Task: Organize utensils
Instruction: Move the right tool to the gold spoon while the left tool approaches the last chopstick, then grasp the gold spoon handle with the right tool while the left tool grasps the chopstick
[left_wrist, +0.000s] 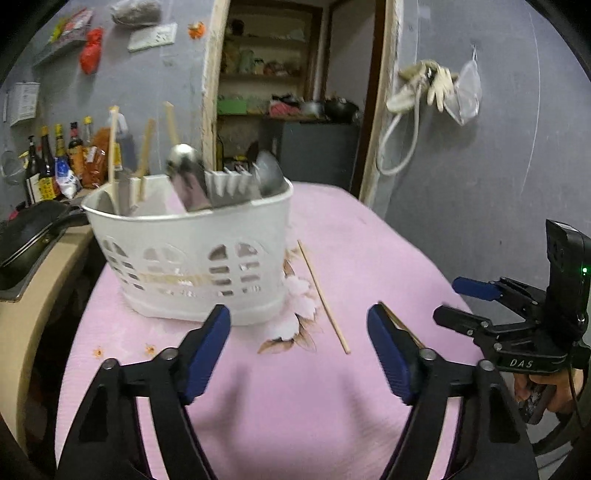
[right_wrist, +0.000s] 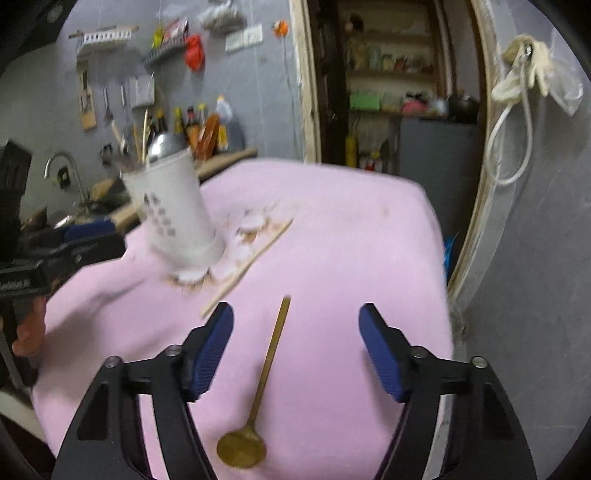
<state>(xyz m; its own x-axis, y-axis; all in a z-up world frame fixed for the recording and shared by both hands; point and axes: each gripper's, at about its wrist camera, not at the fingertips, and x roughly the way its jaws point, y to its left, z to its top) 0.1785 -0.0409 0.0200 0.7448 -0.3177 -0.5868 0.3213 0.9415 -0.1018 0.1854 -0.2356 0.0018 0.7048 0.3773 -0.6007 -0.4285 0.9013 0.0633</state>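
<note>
- The white utensil caddy (left_wrist: 192, 258) stands on the pink-covered bench (left_wrist: 280, 406), toward its far left side, already holding chopsticks, a ladle and other metal pieces.
- The left hand-held gripper (left_wrist: 299, 350) hangs just in front of the caddy, jaws partly open with only bare cloth between the pads — it grips nothing and touches nothing.
- A loose wooden chopstick (left_wrist: 324, 297) lies on the bench just right of the caddy, ahead of that gripper; it looks like the left hand's likely pick.
- The step in hand reads as the reach for the loose pieces — nothing lifted yet.
- The brass spoon (right_wrist: 258, 398) lies bowl-near, handle pointing away, between the pads of the right hand-held gripper (right_wrist: 296, 347), which are partly open and clear of it.
- Next, that gripper likely needs to drop lower and close across the thin handle, then carry it to the caddy.
</note>
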